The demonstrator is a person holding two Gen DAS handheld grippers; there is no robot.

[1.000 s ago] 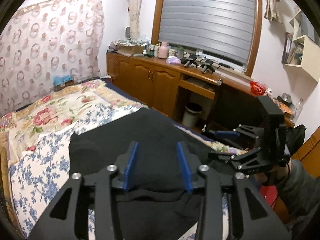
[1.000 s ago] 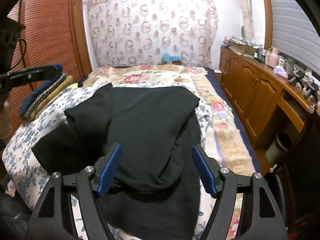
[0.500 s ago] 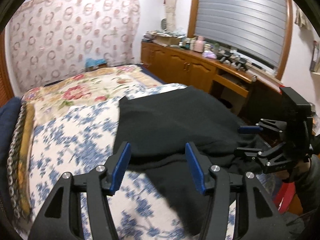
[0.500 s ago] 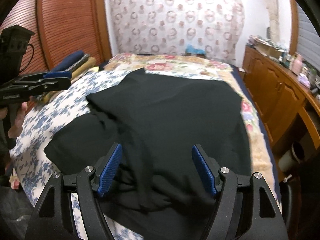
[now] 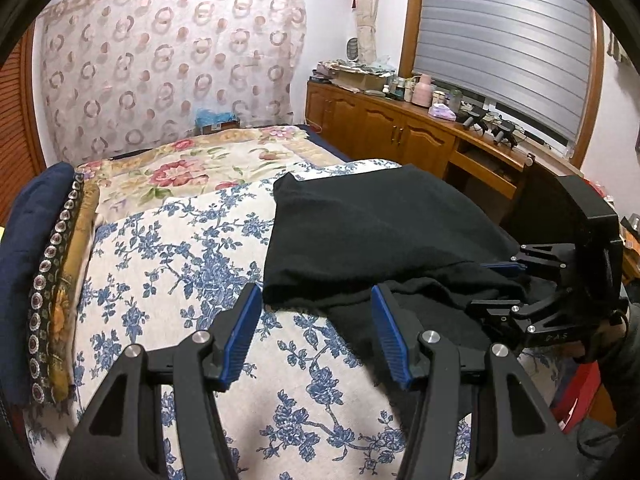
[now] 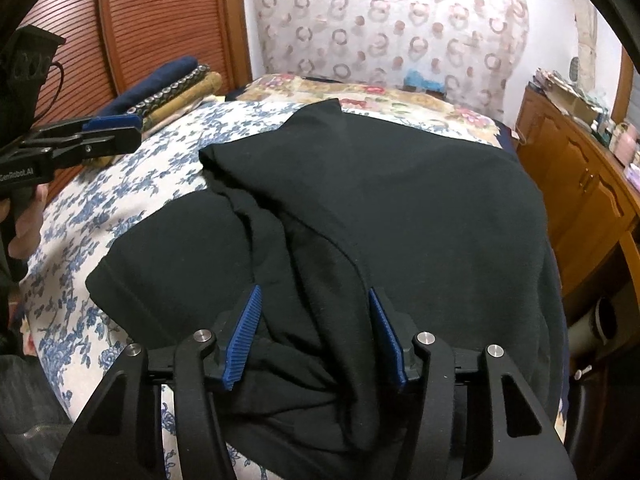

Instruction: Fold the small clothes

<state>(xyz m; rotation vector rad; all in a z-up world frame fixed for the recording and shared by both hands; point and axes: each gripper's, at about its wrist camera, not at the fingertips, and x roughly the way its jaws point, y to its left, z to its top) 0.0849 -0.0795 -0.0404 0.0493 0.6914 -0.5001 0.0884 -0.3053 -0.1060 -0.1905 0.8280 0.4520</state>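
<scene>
A black garment [image 6: 400, 200] lies spread on the floral bed sheet [image 5: 180, 260], its near part bunched into folds and a sleeve reaching left. My right gripper [image 6: 314, 328] is low over those folds with its jaws closing; a ridge of black cloth sits between the blue pads, which do not visibly press it. The left wrist view shows that gripper [image 5: 480, 285] side on, with cloth between its fingers. My left gripper [image 5: 316, 320] is open and holds nothing, hovering over the sheet at the garment's [image 5: 380, 232] near left edge. From the right wrist, the left gripper [image 6: 132, 130] appears far left.
A stack of folded cloths [image 5: 40, 264] lies along the bed's left side, next to a slatted wooden door [image 6: 160, 20]. Wooden cabinets [image 5: 380, 128] with clutter on top run along the right wall. A bin [image 6: 596, 320] stands beside the bed.
My left gripper let go of the black cloth, widened and swung left and down over the sheet. My right gripper sank toward the folds and its jaws narrowed.
</scene>
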